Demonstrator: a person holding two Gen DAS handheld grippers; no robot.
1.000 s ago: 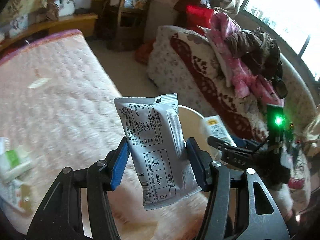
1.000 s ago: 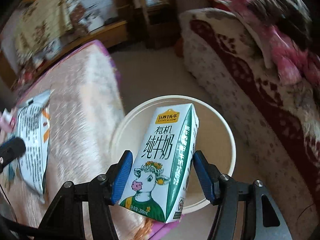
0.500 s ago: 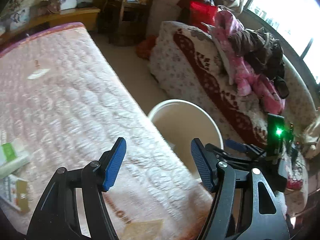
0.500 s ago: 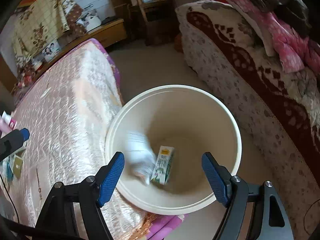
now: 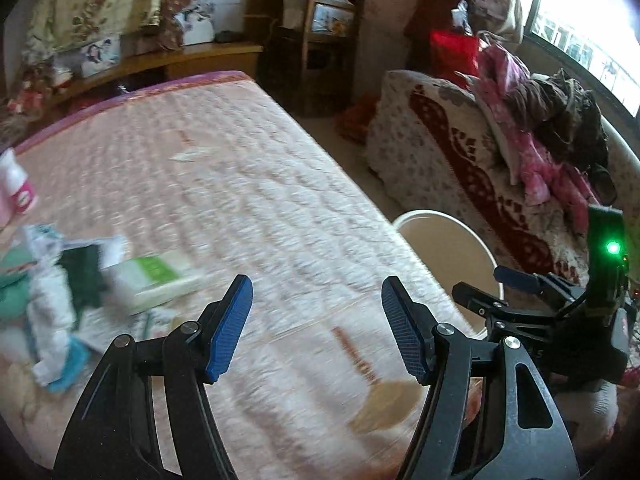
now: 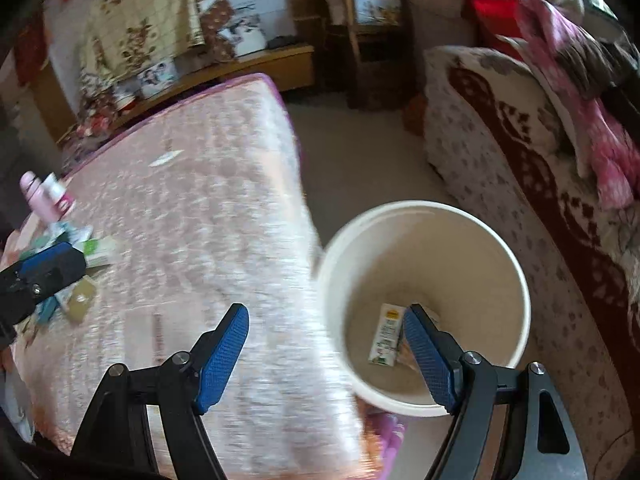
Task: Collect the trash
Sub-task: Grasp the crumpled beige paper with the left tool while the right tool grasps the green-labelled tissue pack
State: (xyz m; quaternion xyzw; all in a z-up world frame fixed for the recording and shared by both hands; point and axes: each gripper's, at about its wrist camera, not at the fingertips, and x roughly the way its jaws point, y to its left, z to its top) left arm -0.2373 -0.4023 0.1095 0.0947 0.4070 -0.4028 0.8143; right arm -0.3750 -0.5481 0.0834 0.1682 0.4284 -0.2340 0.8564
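A white bucket [image 6: 516,272] stands on the floor beside the pink bed [image 6: 224,208]; a milk carton [image 6: 386,334] lies at its bottom. The bucket's rim also shows in the left wrist view [image 5: 444,216]. My right gripper [image 6: 326,354] is open and empty, over the bed edge and the bucket's left rim. My left gripper [image 5: 316,324] is open and empty above the bed [image 5: 240,184]. A pile of wrappers and packets [image 5: 60,280] lies on the bed at the left, with a green-and-white packet [image 5: 160,278]. The right gripper's body [image 5: 560,304] shows at the right.
A pink bottle [image 6: 34,196] and a white one [image 6: 56,192] stand at the bed's left. A patterned sofa [image 6: 540,184] with pink clothes [image 5: 532,160] is right of the bucket. A wooden shelf [image 5: 320,32] and low bench [image 5: 192,56] stand at the back.
Both grippers opened: the silver packet and the milk carton fell into the bucket. Both views have since swung left towards the bed and the trash pile.
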